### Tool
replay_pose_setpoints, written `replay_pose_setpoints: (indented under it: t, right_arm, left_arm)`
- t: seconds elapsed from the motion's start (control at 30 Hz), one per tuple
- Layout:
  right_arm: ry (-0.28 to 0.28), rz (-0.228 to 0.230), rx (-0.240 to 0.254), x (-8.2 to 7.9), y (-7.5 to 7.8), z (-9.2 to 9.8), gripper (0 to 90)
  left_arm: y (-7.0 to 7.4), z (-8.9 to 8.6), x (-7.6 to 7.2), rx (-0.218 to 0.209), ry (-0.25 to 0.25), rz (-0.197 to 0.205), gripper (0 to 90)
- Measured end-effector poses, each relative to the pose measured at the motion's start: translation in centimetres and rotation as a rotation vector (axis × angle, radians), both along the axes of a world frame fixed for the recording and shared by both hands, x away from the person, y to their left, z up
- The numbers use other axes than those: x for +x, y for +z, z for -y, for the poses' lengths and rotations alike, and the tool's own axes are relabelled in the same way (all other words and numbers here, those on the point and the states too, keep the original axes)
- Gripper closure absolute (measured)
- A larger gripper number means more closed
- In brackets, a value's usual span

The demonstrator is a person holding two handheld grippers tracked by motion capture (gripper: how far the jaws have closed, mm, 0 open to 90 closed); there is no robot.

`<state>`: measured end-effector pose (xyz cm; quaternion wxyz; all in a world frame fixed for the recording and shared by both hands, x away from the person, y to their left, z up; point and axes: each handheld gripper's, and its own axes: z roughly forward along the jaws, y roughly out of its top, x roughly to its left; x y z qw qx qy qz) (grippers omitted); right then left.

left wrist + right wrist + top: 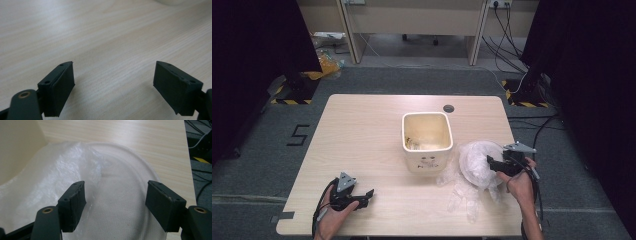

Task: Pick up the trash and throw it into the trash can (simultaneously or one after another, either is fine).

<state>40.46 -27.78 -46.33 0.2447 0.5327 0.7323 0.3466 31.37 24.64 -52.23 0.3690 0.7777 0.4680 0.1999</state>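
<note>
A cream square bin [427, 140] stands at the middle of the light wooden table [362, 130], with some scraps at its bottom. To its right lies a crumpled clear plastic bag [472, 170] [50, 185] with a round white rim. My right gripper [496, 165] [115, 197] hangs open over the bag's right part, jaws on either side of the plastic, nothing pinched. My left gripper [368, 196] [113, 82] is open low over bare wood near the table's front left, nothing between its jaws.
The bin's cream wall [17, 145] rises close on the left in the right gripper view. A small dark round cap [448, 108] sits in the table near its far edge. Cables [532, 130] trail on the floor to the right.
</note>
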Motion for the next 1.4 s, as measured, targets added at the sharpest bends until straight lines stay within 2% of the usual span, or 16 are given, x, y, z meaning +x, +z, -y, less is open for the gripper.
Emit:
replay_pose_setpoints:
  t: [0.03, 0.13, 0.27, 0.33, 0.37, 0.4, 0.43, 0.47, 0.6, 0.7, 0.73, 0.77, 0.83, 0.93, 1.2, 1.4]
  right_arm:
    - [0.002, 0.026, 0.022, -0.4, 0.5, 0.0, 32.1]
    - [0.007, 0.039, 0.017, -0.9, 0.9, -0.1, 31.7]
    - [0.030, 0.040, 0.002, -2.4, 1.4, -0.3, 31.2]
    - [0.052, 0.032, 0.059, -3.4, 1.4, -0.1, 31.2]
    - [0.065, 0.017, 0.067, -3.9, 1.4, 0.0, 31.1]
    - [0.064, 0.017, 0.034, -4.8, 1.6, 0.0, 31.0]
    - [0.064, 0.017, 0.034, -4.8, 1.6, 0.0, 31.0]
    - [0.075, 0.018, 0.055, -5.5, 1.8, -0.1, 31.0]
    - [0.097, 0.012, 0.069, -6.5, 1.7, -0.6, 31.0]
    - [0.128, 0.000, 0.056, -7.1, 1.2, -1.6, 31.0]
    - [0.140, -0.012, 0.021, -7.3, 0.7, -2.4, 31.0]
    - [0.140, -0.012, 0.021, -7.3, 0.7, -2.4, 31.0]
    - [0.143, -0.025, -0.028, -7.4, 0.1, -3.0, 30.9]
    - [0.136, -0.060, -0.063, -7.6, -0.7, -3.6, 30.9]
    - [0.129, -0.101, -0.083, -8.4, -1.9, -3.8, 32.7]
    - [0.128, -0.128, -0.133, -8.4, -3.7, -3.8, 43.6]
  left_arm:
    - [-0.1, 0.2, 0.1, 0.021, 0.000, -0.021, 16.2]
    - [-0.1, 0.3, 0.1, 0.024, 0.003, -0.022, 14.4]
    - [-0.1, 0.3, 0.0, 0.024, 0.006, -0.023, 14.3]
    - [-0.1, 0.3, 0.0, 0.024, 0.007, -0.023, 14.2]
    - [-0.1, 0.3, 0.0, 0.024, 0.007, -0.022, 14.1]
    - [-0.1, 0.3, 0.0, 0.024, 0.008, -0.023, 14.1]
    - [-0.1, 0.3, 0.0, 0.024, 0.008, -0.023, 14.0]
    - [-0.1, 0.3, 0.0, 0.025, 0.008, -0.023, 14.0]
    - [-0.1, 0.3, 0.0, 0.025, 0.008, -0.023, 13.9]
    - [-0.1, 0.3, 0.0, 0.027, 0.007, -0.024, 13.9]
    - [-0.1, 0.3, 0.0, 0.025, 0.009, -0.023, 13.9]
    - [-0.1, 0.3, 0.0, 0.025, 0.009, -0.023, 13.9]
    - [-0.1, 0.3, 0.0, 0.025, 0.009, -0.023, 13.9]
    - [-0.1, 0.3, 0.0, 0.025, 0.008, -0.023, 13.9]
    - [-0.1, 0.2, 0.0, 0.028, 0.006, -0.024, 14.0]
    - [-0.1, 0.3, 0.0, 0.025, 0.008, -0.023, 13.9]
